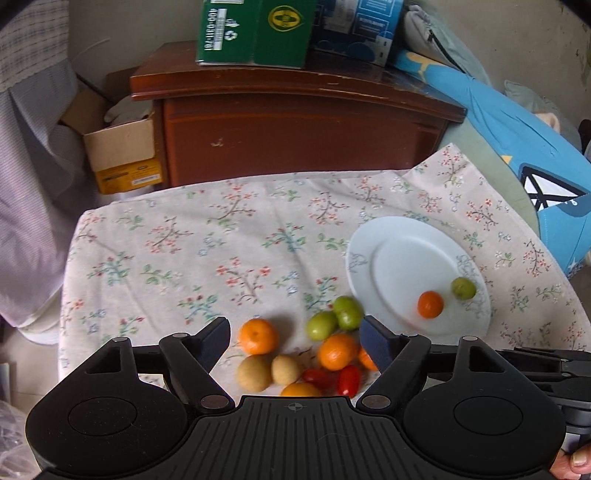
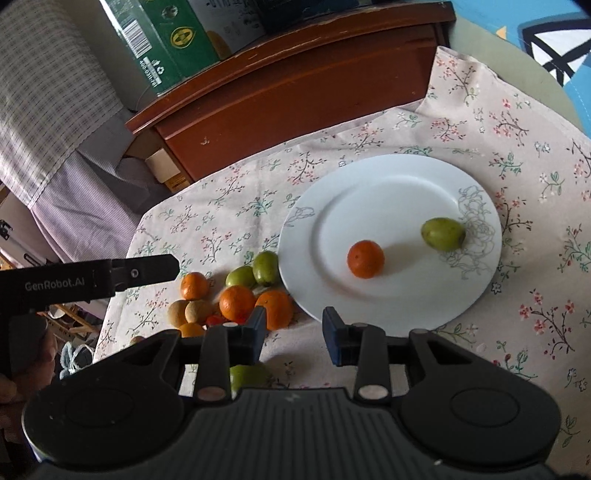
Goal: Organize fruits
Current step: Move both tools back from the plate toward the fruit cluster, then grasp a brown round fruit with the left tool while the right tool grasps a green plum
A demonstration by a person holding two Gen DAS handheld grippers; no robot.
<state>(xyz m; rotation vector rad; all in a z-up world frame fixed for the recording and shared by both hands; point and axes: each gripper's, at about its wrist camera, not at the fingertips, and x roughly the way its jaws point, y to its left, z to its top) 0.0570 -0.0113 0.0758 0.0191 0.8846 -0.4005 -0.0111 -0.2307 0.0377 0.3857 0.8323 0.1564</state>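
A white plate (image 1: 399,236) (image 2: 399,177) lies on the flowered cloth and holds one orange (image 1: 430,304) (image 2: 365,259) and one green fruit (image 1: 463,288) (image 2: 443,233). Left of the plate is a pile of fruit: oranges (image 1: 258,336) (image 2: 236,302), green fruits (image 1: 321,325) (image 2: 266,267), tan round fruits (image 1: 254,373) (image 2: 178,312) and red cherry tomatoes (image 1: 348,380). My left gripper (image 1: 295,338) is open and empty, just above the pile. My right gripper (image 2: 294,325) is open and empty, at the plate's near edge; another green fruit (image 2: 248,376) lies under it.
A brown wooden cabinet (image 1: 295,122) (image 2: 295,88) stands behind the table with a green box (image 1: 255,31) on it. A cardboard box (image 1: 122,155) sits on the floor at left. Blue bedding (image 1: 517,147) lies at right. The left gripper's body (image 2: 88,280) reaches in from the left.
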